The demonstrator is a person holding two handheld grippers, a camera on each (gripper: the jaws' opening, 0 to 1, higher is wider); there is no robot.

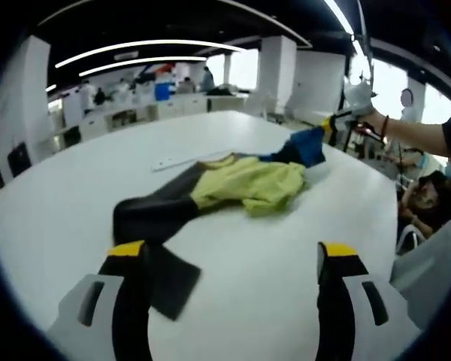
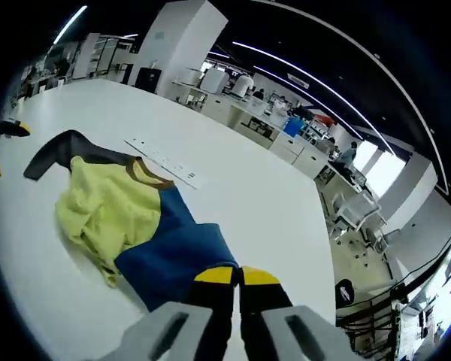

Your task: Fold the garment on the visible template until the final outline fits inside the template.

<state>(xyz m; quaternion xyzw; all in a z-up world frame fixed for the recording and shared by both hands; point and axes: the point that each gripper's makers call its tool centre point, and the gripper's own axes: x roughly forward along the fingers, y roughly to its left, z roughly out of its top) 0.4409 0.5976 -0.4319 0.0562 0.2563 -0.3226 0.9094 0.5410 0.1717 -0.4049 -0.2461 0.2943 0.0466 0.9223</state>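
Garment point(image 1: 240, 184) lies crumpled on white table point(image 1: 83, 188): dark sleeve, yellow middle, blue part. Left gripper point(image 1: 233, 259) jaws spread wide, low over table, one jaw over dark sleeve end, pinching nothing. Left gripper view shows right gripper point(image 1: 338, 119) at garment's blue end, held by hand. Right gripper view: right gripper point(image 2: 237, 277) jaws pressed together on blue cloth edge; white strip point(image 2: 165, 167) lies beside collar.

Left jaws apart, right jaws pressed together.
The left gripper point(image 1: 237, 263) is held low, its two yellow-tipped jaws spread wide. The right gripper point(image 2: 237, 277) has its yellow tips touching, closed on blue cloth point(image 2: 177, 259). In the left gripper view it appears far off at the right, held by a hand point(image 1: 372, 120) on an outstretched bare forearm.
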